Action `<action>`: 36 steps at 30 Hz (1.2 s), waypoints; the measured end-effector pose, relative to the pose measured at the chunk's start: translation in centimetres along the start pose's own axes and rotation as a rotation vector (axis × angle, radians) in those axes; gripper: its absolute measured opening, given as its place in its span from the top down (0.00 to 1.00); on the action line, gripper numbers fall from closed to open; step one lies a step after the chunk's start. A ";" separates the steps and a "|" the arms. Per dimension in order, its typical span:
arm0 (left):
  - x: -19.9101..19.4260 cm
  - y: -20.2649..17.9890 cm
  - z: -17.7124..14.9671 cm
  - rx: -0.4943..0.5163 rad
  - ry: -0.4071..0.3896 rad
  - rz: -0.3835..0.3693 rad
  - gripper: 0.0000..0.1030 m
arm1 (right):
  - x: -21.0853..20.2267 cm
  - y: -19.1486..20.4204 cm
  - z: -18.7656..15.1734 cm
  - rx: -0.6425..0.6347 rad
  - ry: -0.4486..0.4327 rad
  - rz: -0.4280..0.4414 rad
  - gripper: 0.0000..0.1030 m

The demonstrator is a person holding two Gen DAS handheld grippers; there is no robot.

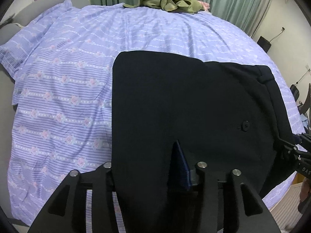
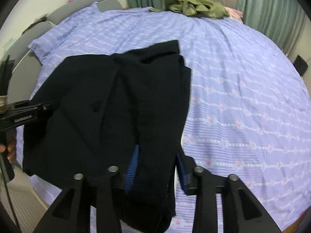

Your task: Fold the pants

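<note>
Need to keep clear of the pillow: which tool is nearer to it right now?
Left. The left tool is at the side of the black pants facing the pillow; the right tool is at their far side.

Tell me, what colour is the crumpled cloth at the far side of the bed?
Olive green cloth; right wrist view shows it best.

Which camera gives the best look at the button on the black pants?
The left wrist view. There the button stands out sharp and round on the black pants, near the waistband. In the right wrist view it is only a dark, blurred spot on the cloth.
</note>
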State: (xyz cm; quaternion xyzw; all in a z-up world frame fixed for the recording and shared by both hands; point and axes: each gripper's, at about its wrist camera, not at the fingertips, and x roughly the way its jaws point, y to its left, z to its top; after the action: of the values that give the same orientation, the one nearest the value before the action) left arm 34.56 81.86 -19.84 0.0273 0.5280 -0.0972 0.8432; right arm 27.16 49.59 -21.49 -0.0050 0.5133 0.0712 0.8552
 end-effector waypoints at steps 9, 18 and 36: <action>-6.0 -1.9 -1.1 0.085 -0.094 0.262 0.31 | -5.0 -2.2 -0.3 0.020 -0.061 -0.140 0.35; -16.5 -10.4 -5.2 0.095 -0.236 0.335 0.13 | -15.2 -5.3 -2.9 -0.051 -0.240 -0.136 0.18; -30.2 -37.9 -12.8 -0.032 -0.463 0.310 0.00 | -34.5 -21.9 -14.3 -0.149 -0.417 -0.101 0.12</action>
State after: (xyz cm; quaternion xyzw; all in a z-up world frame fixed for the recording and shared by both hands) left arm 3.11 50.69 3.66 0.0715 0.3122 0.0375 0.9466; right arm 1.39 22.76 0.68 -0.0791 0.3178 0.0656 0.9426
